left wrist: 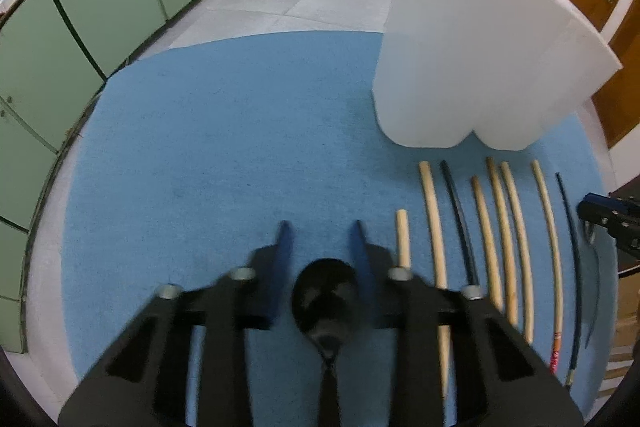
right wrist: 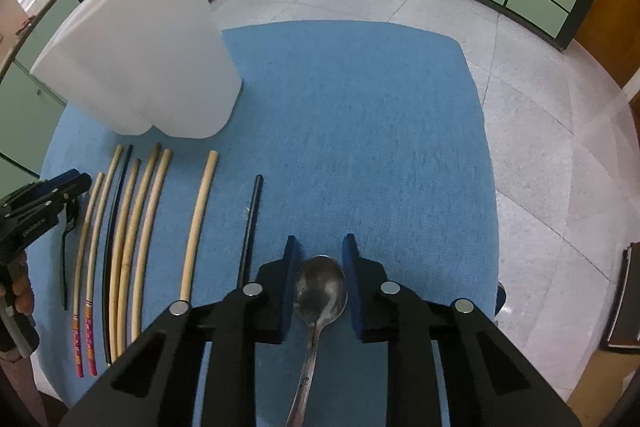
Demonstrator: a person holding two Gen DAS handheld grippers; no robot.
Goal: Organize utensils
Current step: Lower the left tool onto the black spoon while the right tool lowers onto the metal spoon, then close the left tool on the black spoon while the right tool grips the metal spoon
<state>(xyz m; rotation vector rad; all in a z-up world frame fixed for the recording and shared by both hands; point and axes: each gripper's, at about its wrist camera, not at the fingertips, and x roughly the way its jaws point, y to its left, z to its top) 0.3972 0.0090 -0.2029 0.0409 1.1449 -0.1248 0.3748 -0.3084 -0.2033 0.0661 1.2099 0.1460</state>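
A black spoon (left wrist: pixel 326 295) lies on the blue mat (left wrist: pixel 240 147) with its bowl between my left gripper's (left wrist: pixel 320 227) blue pads, which press on both sides of the bowl. In the right wrist view a metal spoon (right wrist: pixel 320 291) sits the same way in my right gripper (right wrist: pixel 320 238), pads against its bowl. Between the two spoons, several wooden and black chopsticks (right wrist: pixel 196 227) lie in a row. Behind them stands a white two-compartment holder (right wrist: pixel 152 47). Whether either spoon is off the mat, I cannot tell.
The mat (right wrist: pixel 360 127) covers a small table with grey tiled floor and green cabinets beyond its far edge. A person's hand (right wrist: pixel 20 291) holds the left gripper at the left rim. A dark box-like thing (right wrist: pixel 628 299) sits off the table, right.
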